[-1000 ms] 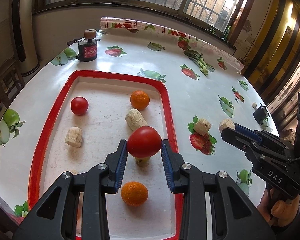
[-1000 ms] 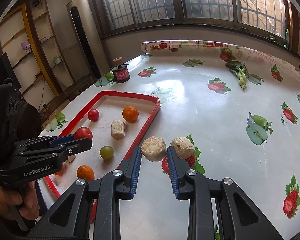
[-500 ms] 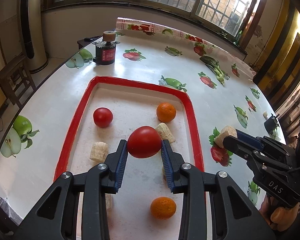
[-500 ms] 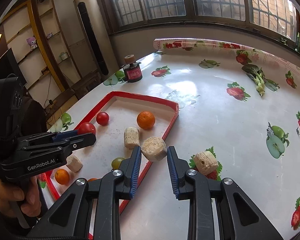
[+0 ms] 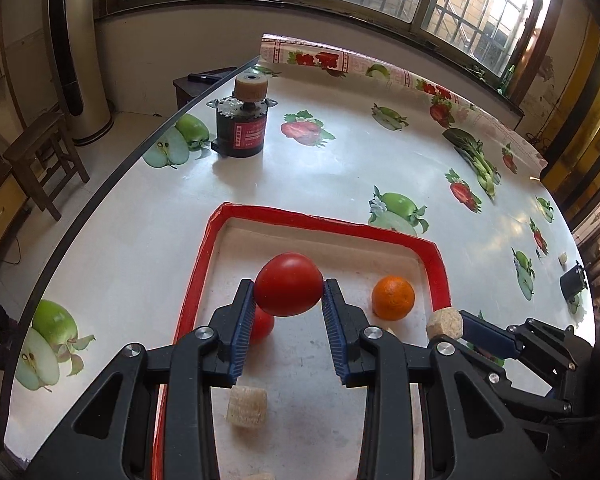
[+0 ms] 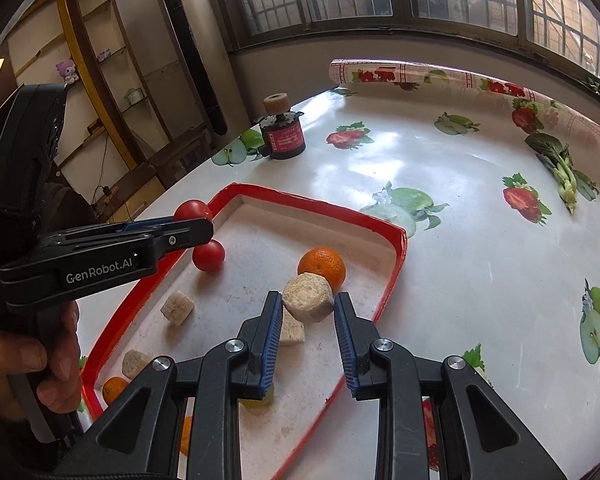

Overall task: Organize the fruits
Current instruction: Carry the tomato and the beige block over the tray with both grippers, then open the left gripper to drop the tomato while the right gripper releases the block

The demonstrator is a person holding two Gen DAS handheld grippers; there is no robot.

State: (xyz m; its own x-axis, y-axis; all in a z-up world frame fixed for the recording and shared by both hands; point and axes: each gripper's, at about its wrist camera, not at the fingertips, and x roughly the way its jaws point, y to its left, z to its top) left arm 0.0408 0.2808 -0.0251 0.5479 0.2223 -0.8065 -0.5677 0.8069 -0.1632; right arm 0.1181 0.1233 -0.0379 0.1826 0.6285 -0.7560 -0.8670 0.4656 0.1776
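Observation:
My left gripper (image 5: 288, 300) is shut on a large red tomato (image 5: 289, 289) and holds it above the far part of the red-rimmed tray (image 5: 320, 222). My right gripper (image 6: 307, 312) is shut on a beige corn piece (image 6: 307, 297), held over the tray (image 6: 396, 264) near its right rim. In the tray lie a small tomato (image 6: 208, 255), an orange (image 6: 322, 266), a second orange (image 6: 114, 389), several corn pieces (image 6: 177, 307) and a green fruit (image 6: 256, 400) half hidden under my right fingers. The left gripper also shows in the right wrist view (image 6: 188, 220).
A dark jar with a cork lid (image 5: 242, 120) stands at the table's far left. The tablecloth (image 5: 340, 168) has printed fruit. A small dark object (image 5: 574, 282) sits near the right edge. A chair (image 5: 40, 160) stands beyond the left edge.
Both grippers moved forward over the tray. The left carried the tomato toward the far end; the right brought the corn piece from the tablecloth over the tray's right rim.

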